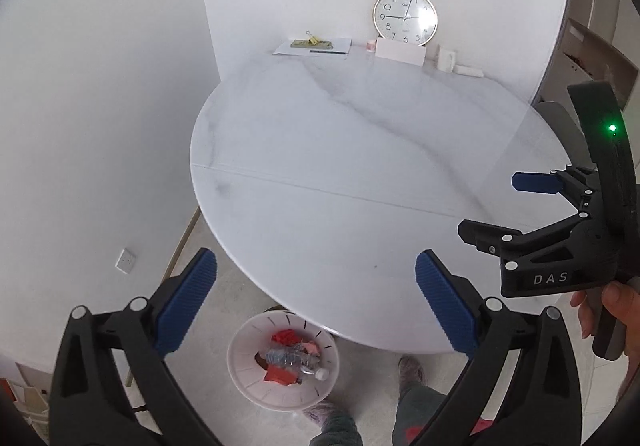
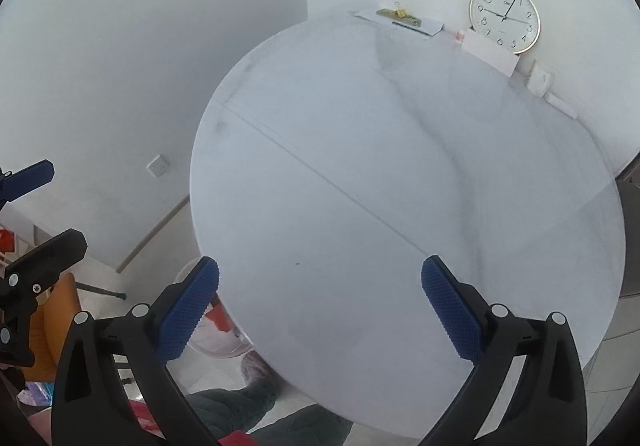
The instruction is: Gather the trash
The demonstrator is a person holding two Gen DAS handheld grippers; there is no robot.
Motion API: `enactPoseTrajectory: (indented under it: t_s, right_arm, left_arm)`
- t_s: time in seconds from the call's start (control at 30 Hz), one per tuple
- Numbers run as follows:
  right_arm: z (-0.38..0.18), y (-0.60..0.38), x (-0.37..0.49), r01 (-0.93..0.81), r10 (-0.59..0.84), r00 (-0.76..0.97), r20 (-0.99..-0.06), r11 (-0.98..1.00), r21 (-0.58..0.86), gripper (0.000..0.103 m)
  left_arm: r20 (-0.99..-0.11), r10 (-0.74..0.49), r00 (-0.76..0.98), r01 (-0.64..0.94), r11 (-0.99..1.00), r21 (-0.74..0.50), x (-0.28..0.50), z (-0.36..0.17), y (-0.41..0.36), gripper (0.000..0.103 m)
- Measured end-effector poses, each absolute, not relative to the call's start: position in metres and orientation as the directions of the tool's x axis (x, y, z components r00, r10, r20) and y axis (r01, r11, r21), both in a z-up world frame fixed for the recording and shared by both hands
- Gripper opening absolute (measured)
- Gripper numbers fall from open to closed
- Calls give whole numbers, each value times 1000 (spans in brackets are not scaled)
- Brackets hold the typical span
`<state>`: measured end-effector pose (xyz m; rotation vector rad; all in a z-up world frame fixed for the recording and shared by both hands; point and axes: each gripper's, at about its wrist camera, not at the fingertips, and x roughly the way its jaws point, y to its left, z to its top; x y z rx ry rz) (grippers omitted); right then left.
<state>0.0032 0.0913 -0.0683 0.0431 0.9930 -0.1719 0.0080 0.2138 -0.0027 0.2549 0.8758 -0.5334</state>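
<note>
A white waste bin (image 1: 256, 386) stands on the floor under the near edge of the round marble table (image 1: 340, 166). In it lie a crushed clear plastic bottle (image 1: 294, 360) and red wrappers (image 1: 282, 338). My left gripper (image 1: 316, 258) hangs open above the table edge and bin, with nothing between its blue pads. At the right, my right gripper (image 1: 490, 204) is held by a hand (image 1: 612, 310), open and empty over the table. In the right wrist view the right gripper (image 2: 320, 262) is open over the table (image 2: 400, 186). There the left gripper (image 2: 64, 202) shows at the left edge, and the bin (image 2: 218, 344) is mostly hidden.
At the table's far side, against the wall, stand a gold-rimmed clock (image 1: 405, 17), papers with a binder clip (image 1: 314, 45), a pink card (image 1: 400, 51) and small white items (image 1: 446, 59). A wall socket (image 1: 125, 260) is low on the left. The person's feet (image 1: 410, 370) stand by the bin.
</note>
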Motion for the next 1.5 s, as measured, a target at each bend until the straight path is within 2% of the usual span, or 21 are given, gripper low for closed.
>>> enactPoseTrajectory:
  t_s: [0.43,0.87,1.13,1.5]
  right_arm:
    - [-36,-7,-24,-31,-11,597,-802,999,-36,101]
    - [7,-28,-52,-227,155,694,-703,974,-9,101]
    - [15,-30,-61,-298,221,709,-670,954,-1,101]
    - [12,-16,-66,-374,273,702,-658,927,-15,101]
  left_arm:
    - [-746,-181,640,258,966,-13,-40,34,133,95]
    - [-658,20,752,25,998,59,-85,74,102,95]
    - [-644,96,759,-56,995,83,-96,82,95,95]
    - [-647,117,753,-94,993,71,-96,80,101,95]
